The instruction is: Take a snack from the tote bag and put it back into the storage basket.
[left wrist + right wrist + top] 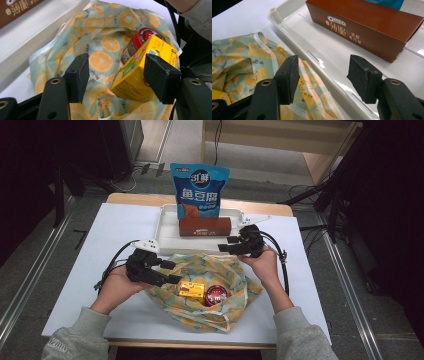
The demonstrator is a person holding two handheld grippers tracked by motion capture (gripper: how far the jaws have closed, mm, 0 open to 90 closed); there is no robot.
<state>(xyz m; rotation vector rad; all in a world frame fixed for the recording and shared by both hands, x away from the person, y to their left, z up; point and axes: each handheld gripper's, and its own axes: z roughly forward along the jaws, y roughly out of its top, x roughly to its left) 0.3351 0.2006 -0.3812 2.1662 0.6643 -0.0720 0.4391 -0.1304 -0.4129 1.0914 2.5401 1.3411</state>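
A cloth bag (225, 270) printed with orange slices lies open on the white table. Inside it are a yellow box (192, 289) and a red-lidded jar (216, 295). My left gripper (172, 272) is at the bag's left side. In the left gripper view it (116, 77) stands open over the bag's mouth (100, 60), with the yellow box (140, 72) close by the right pad and the jar (140, 37) behind. My right gripper (227, 245) hovers at the bag's far edge. In the right gripper view it (322, 77) is open, with nothing between its pads, above the bag's hem (244, 62).
A white tray (167, 232) stands behind the bag, holding a brown Oreo box (205, 226) and an upright blue snack pouch (199, 190). The tray's rim (322, 42) and Oreo box (367, 27) lie just beyond the right jaws. Black cables trail from both grippers.
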